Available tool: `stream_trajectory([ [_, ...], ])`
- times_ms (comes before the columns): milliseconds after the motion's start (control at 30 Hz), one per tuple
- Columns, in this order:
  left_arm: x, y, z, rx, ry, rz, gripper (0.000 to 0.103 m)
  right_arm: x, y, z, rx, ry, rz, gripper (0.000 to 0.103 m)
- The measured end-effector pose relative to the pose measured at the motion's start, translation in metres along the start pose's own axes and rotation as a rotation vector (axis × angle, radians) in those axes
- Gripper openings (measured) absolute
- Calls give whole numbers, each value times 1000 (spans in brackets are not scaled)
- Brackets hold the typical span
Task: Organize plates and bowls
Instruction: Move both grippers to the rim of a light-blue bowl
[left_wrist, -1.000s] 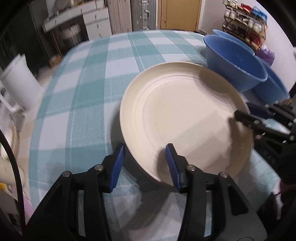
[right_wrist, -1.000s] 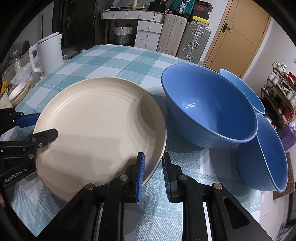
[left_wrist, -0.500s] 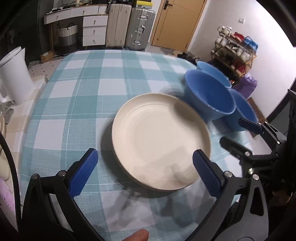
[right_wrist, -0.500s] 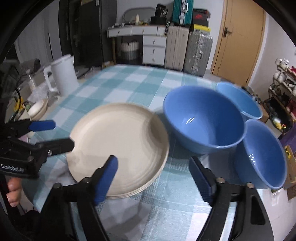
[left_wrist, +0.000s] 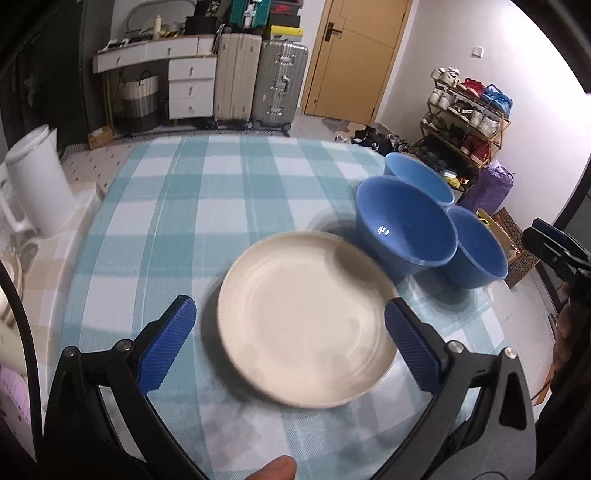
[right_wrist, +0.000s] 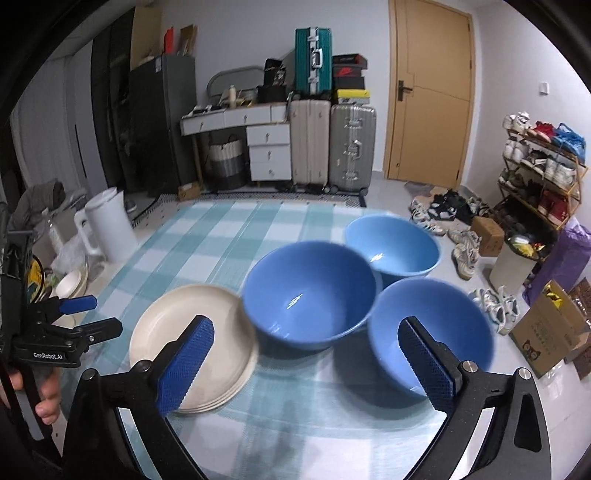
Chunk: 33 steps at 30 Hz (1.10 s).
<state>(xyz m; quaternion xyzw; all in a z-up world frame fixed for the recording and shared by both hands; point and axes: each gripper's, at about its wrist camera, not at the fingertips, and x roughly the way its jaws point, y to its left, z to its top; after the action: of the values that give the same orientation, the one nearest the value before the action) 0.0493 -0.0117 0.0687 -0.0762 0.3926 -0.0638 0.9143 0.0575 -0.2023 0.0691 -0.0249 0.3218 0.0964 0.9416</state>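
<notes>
A stack of cream plates (left_wrist: 306, 317) (right_wrist: 192, 347) lies on the checked tablecloth near the front edge. Three blue bowls stand to its right: a middle one (left_wrist: 404, 225) (right_wrist: 308, 295), a far one (left_wrist: 419, 177) (right_wrist: 393, 245) and a near-right one (left_wrist: 476, 247) (right_wrist: 430, 328). My left gripper (left_wrist: 291, 347) is open and empty, held above and in front of the plates. My right gripper (right_wrist: 304, 363) is open and empty, above the table in front of the bowls. Each gripper shows at the edge of the other's view, the left one (right_wrist: 92, 315) and the right one (left_wrist: 543, 240).
A white kettle (left_wrist: 35, 184) (right_wrist: 107, 230) stands left of the table (left_wrist: 207, 192). A cream dish (right_wrist: 72, 284) sits on a side surface at left. Suitcases (right_wrist: 332, 147), drawers, a shoe rack (right_wrist: 543, 162) and cardboard boxes (right_wrist: 550, 328) stand on the floor beyond.
Both grippers opened wide, let go of the plates' rim and pulled back and up. The plates stayed on the table.
</notes>
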Motion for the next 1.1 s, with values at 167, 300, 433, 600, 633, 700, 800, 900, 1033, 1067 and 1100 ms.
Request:
stream_trajectory([
  [167,12,-26,41,33,-17,-31,102,-11,-38,22,49,-13,-1,102],
  [300,27,-51,73,75,-18,-24,102,-8,-70,39,108,-9,-5,102],
  [433,48,-75,100,113,3,-48,102,1,-96,53,164,7,-21,102],
  [600,76,-102,127,152,35,-70,102,13,-126,66,214,42,-51,102],
  [633,83,-106,132,153,44,-82,102,17,-129,68,219,49,-53,102],
  [700,93,-112,141,154,54,-97,102,21,-137,74,230,60,-52,102],
  [800,109,-117,155,160,62,-105,102,27,-145,81,233,66,-66,102],
  [900,122,-121,166,157,71,-106,102,34,-152,87,242,73,-67,102],
  [1033,137,-121,177,156,86,-107,102,48,-162,93,259,88,-68,102],
  [1067,142,-122,180,158,90,-104,102,52,-165,95,266,92,-65,102],
  [1100,147,-123,183,161,95,-100,102,56,-168,96,271,93,-63,102],
])
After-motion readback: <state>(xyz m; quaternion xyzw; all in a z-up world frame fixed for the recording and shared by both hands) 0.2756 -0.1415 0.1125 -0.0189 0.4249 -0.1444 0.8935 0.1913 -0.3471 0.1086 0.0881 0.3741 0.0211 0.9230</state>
